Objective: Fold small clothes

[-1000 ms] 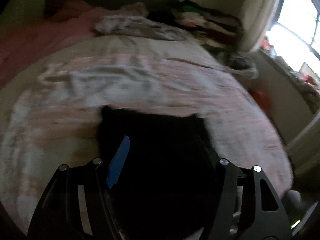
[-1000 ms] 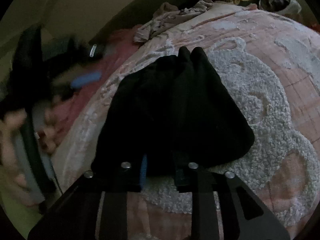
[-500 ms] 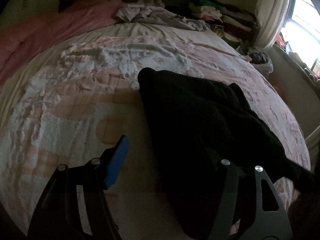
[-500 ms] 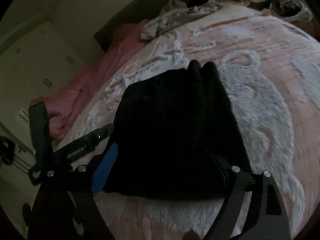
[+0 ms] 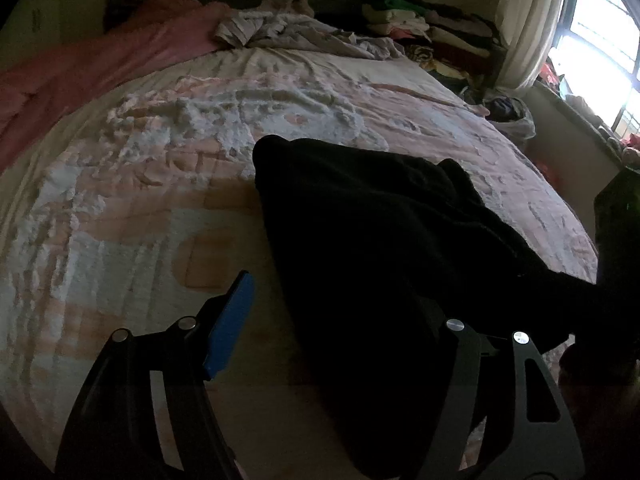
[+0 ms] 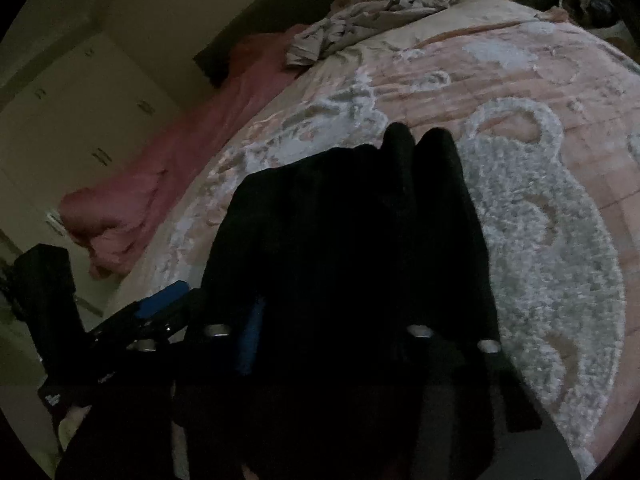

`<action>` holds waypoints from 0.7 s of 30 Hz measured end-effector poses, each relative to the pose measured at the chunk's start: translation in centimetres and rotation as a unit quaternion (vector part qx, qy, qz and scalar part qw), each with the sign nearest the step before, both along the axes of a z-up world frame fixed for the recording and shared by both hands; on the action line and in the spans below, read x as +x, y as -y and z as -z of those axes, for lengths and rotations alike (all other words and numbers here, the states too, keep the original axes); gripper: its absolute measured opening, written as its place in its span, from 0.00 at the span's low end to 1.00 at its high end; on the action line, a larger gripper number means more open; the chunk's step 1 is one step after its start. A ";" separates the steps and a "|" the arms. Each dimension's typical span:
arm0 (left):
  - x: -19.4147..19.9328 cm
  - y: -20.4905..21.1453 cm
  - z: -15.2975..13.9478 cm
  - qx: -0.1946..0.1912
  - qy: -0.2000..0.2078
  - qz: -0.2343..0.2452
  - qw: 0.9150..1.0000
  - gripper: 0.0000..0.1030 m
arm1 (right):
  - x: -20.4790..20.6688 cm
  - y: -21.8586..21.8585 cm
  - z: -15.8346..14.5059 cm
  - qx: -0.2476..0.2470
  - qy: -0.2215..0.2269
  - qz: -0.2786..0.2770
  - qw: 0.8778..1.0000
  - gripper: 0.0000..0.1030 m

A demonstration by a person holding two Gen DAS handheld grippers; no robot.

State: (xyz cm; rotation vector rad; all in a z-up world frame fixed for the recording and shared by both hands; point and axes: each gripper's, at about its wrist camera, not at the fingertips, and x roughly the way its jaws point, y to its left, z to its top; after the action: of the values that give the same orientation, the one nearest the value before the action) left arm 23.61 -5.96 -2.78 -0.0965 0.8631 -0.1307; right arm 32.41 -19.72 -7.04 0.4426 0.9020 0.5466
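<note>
I've got the black garment (image 5: 384,240) lying across the centre and lower right of the left view, spread on the pink-and-white bedspread (image 5: 120,200). My left gripper (image 5: 340,328) sits low in frame with its fingers wide apart, blue pad (image 5: 230,324) on bare bedspread and the other finger over the cloth, so it holds nothing. In the right view the garment fills the middle. My right gripper (image 6: 336,336) also looks spread, straddling the near edge, though it's too dark to say whether it pinches. I reckon both are lined up for the next fold.
</note>
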 end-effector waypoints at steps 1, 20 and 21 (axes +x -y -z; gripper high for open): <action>0.0 0.0 0.1 -0.001 0.000 -0.001 1.000 0.61 | -0.1 0.0 0.0 -0.001 0.003 0.001 1.000 0.29; -0.6 1.7 -0.5 -0.039 -0.009 0.029 0.999 0.63 | -1.9 -0.2 -3.5 -0.077 0.106 0.006 0.991 0.20; -0.5 1.9 -0.5 -0.039 -0.009 0.030 0.999 0.64 | -1.9 -0.1 -3.5 -0.077 0.106 0.008 0.991 0.20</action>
State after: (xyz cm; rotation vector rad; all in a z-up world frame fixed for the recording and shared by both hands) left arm 23.07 -7.90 -2.32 -0.1446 0.8800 -0.2207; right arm 30.53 -19.65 -3.58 0.2469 0.7305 0.4961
